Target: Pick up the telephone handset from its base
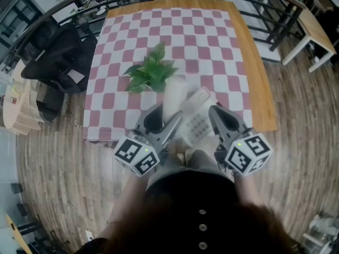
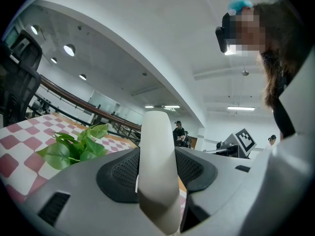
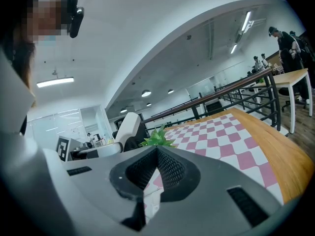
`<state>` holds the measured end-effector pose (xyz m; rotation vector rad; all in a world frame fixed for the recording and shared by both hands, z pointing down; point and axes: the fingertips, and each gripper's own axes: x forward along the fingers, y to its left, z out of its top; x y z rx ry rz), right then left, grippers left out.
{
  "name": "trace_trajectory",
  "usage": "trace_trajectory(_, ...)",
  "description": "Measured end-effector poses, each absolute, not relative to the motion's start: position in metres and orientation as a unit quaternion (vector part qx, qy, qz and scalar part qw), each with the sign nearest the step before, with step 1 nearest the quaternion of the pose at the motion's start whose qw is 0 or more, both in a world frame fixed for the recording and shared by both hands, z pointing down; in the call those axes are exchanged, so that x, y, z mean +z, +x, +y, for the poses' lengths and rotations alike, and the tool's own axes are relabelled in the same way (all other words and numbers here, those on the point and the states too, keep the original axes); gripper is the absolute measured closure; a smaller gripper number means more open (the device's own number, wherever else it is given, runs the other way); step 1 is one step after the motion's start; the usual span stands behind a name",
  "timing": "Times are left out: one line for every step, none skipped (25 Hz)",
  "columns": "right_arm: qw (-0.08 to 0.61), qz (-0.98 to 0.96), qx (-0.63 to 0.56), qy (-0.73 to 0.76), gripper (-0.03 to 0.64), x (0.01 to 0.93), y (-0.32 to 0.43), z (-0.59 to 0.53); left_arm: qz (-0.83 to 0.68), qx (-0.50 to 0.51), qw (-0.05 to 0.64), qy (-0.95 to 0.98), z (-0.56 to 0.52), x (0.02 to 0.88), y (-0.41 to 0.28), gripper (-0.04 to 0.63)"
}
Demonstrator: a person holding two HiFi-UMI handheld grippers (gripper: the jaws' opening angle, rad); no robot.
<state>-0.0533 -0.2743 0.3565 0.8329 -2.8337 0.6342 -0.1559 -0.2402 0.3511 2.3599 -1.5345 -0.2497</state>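
The white telephone handset (image 1: pixel 175 95) (image 2: pixel 157 171) stands upright between the jaws of my left gripper (image 1: pixel 163 121) (image 2: pixel 157 151), which is shut on it above the near part of the table. The white telephone base (image 1: pixel 198 118) with its keypad lies on the pink checkered cloth (image 1: pixel 175 30), just right of the handset. My right gripper (image 1: pixel 221 118) (image 3: pixel 157 151) hovers at the base's right side, its pads meeting at the tips with nothing between them. In the right gripper view the lifted handset (image 3: pixel 127 127) shows to the left.
A green potted plant (image 1: pixel 151 72) (image 2: pixel 74 149) (image 3: pixel 157 137) stands mid-table beyond the phone. The wooden table (image 1: pixel 254 62) has its right edge bare. A black office chair (image 1: pixel 58 57) stands left, a railing (image 1: pixel 275 15) behind, and another table (image 1: pixel 318 30) to the right.
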Motion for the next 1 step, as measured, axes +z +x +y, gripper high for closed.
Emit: trace_trajectory(0.060,-0.936,0.210,0.276,0.607,0.3568,-0.0530,-0.2749,-0.537,-0.087,0.158,0.824,-0.2405,0.3518,-0.1560,0.374)
